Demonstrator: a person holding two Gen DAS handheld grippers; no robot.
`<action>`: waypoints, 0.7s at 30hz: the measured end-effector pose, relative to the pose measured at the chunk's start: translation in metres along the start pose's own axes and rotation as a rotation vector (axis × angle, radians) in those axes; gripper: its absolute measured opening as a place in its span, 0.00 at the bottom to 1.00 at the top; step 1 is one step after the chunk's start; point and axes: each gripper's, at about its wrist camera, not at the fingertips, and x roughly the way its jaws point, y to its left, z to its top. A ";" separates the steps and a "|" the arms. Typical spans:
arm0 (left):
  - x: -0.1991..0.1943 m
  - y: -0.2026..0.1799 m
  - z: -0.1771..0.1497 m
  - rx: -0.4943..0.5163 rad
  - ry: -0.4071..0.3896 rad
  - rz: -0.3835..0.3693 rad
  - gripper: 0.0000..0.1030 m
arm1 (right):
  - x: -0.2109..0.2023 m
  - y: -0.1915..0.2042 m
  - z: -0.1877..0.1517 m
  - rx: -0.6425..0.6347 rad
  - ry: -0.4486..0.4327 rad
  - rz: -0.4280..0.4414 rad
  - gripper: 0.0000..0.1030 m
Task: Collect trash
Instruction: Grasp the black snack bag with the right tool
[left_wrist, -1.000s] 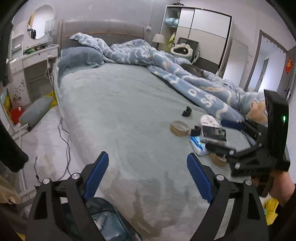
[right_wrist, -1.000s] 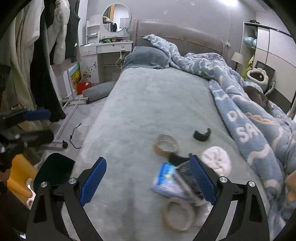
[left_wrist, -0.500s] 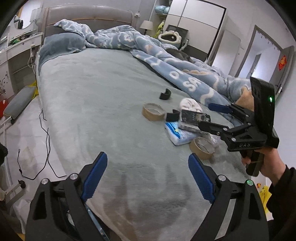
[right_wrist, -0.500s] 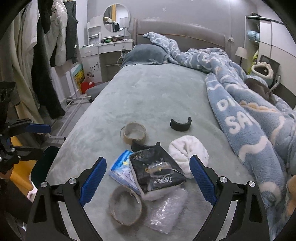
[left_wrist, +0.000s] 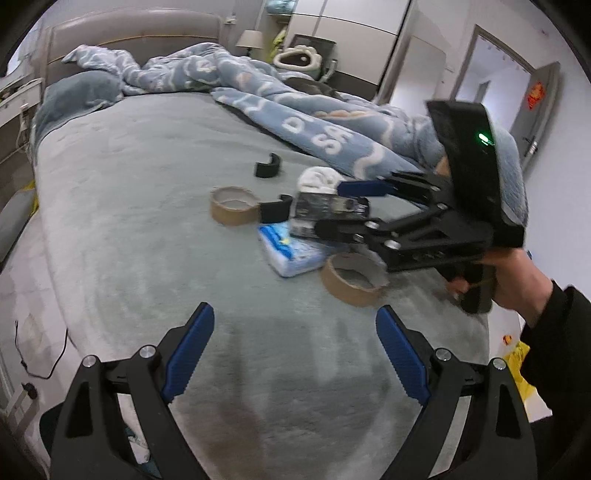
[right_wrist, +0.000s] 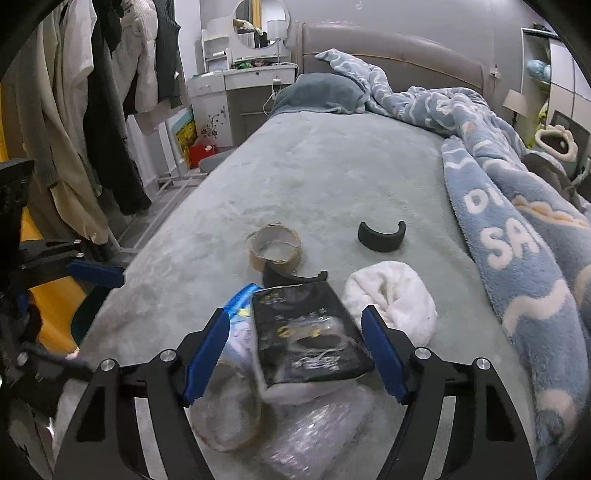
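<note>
A home bedroom — a wide bed (right_wrist: 332, 177) with rumpled blue blanket (right_wrist: 517, 229) and padded headboard (right_wrist: 391, 59); left of the bed, a mirrored dressing table (right_wrist: 255, 74) and hanging clothes (right_wrist: 92, 110).

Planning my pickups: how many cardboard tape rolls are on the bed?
2. One tape roll lies farther up the bed, touching a black curved piece. The other tape roll lies nearest the foot, beside the blue packet. Others may be hidden under the pile.

Left gripper (left_wrist: 295, 354) sitting at lower centre of its own view, jaws spread wide. Right gripper (right_wrist: 295, 350) likewise gaping at lower centre, gripped by a bare hand (left_wrist: 517, 277) at right.
</note>
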 end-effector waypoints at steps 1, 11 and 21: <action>0.001 -0.002 -0.001 0.006 0.000 -0.006 0.88 | 0.001 -0.003 0.001 0.005 -0.004 0.006 0.73; 0.015 -0.018 -0.001 0.028 0.003 -0.047 0.88 | 0.005 -0.010 -0.004 -0.012 0.002 0.086 0.73; 0.030 -0.032 0.002 0.044 -0.006 -0.056 0.88 | 0.008 -0.009 -0.006 -0.005 0.021 0.083 0.56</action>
